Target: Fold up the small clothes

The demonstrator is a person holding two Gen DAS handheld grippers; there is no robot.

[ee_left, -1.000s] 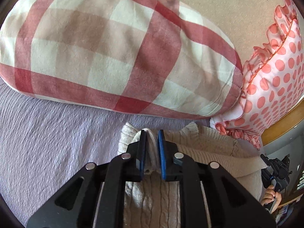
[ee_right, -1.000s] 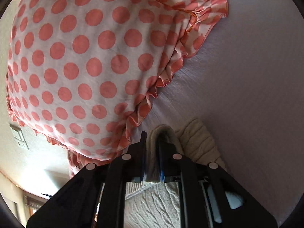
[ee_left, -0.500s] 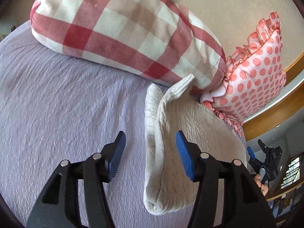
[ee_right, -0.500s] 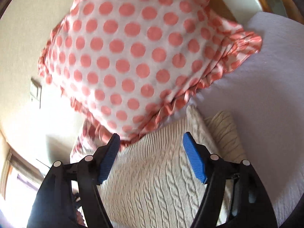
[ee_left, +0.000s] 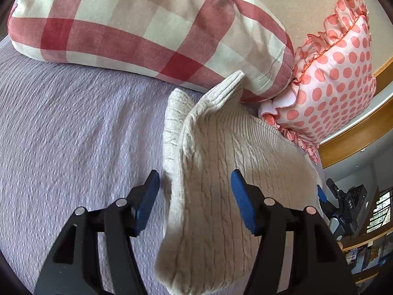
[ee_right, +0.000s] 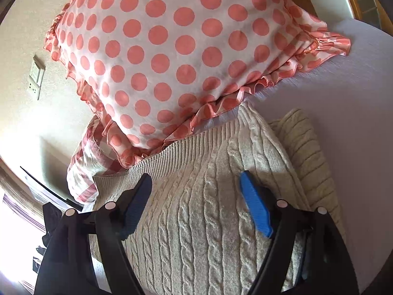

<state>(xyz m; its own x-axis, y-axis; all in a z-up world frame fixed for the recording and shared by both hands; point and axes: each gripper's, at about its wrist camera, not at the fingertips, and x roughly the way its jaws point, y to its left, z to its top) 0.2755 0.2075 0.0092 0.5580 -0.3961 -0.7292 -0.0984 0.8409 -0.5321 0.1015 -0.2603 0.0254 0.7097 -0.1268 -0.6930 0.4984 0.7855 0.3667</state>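
A cream cable-knit sweater (ee_left: 221,172) lies folded on the lilac bedspread (ee_left: 73,135), its ribbed hem against the pillows. One ribbed corner (ee_left: 228,86) sticks up toward the checked pillow. My left gripper (ee_left: 194,196) is open and empty, its blue pads either side of the sweater's left edge. In the right wrist view the sweater (ee_right: 208,221) fills the lower middle, with a ribbed sleeve (ee_right: 302,147) at its right. My right gripper (ee_right: 196,204) is open and empty just above the sweater. The right gripper also shows in the left wrist view (ee_left: 343,206).
A red-and-white checked pillow (ee_left: 147,29) lies along the head of the bed. A pink polka-dot ruffled pillow (ee_right: 172,49) overlaps the sweater's hem; it shows in the left wrist view (ee_left: 339,78) too. A wooden headboard rail (ee_left: 356,135) and a wall switch (ee_right: 36,76) stand behind.
Both grippers were shut on the sweater's edge one second ago. They have opened, let it go and drawn back. The sweater now lies on the bed with one corner standing up.
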